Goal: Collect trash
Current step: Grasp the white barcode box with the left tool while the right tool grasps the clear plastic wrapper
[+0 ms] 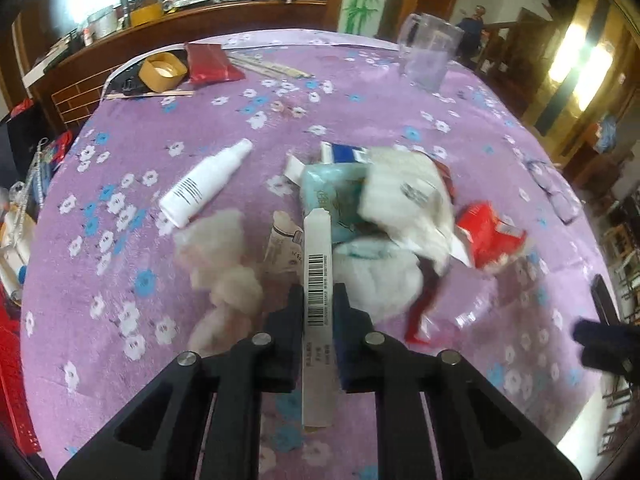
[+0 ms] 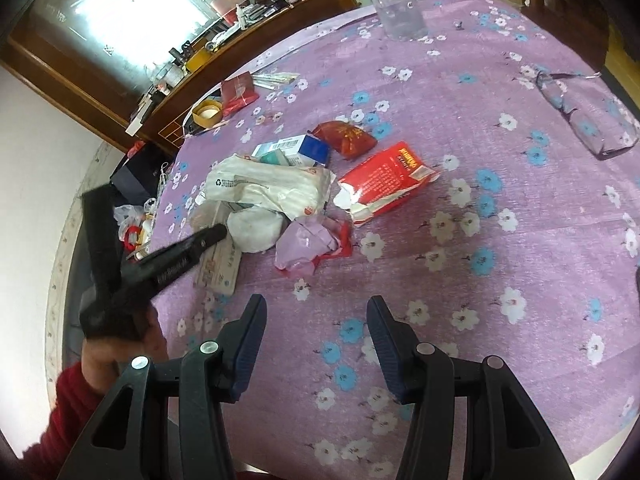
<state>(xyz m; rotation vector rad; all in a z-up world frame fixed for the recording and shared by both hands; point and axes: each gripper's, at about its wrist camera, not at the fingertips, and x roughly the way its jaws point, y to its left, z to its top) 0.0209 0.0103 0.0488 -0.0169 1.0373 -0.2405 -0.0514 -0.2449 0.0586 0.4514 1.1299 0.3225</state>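
My left gripper (image 1: 318,294) is shut on a slim white carton with a barcode (image 1: 317,276), which stands on end between the pads above the purple flowered tablecloth (image 1: 132,240). Just beyond it lies the trash pile: crumpled tissue (image 1: 220,268), a teal packet (image 1: 332,196), a white plastic wrapper (image 1: 404,196) and a torn red packet (image 1: 488,236). My right gripper (image 2: 316,306) stands open over bare cloth, short of a crumpled pink wrapper (image 2: 308,240), with nothing between its fingers. In the right wrist view the left gripper (image 2: 192,248) shows at the left of the pile.
A white spray bottle (image 1: 208,184) lies left of the pile. A clear plastic jug (image 1: 428,56) stands at the far side. A tape roll (image 1: 162,70) and a dark red pouch (image 1: 210,62) sit at the far left edge. Glasses (image 2: 580,116) lie at the right. A red sleeve (image 2: 76,400) shows at the lower left.
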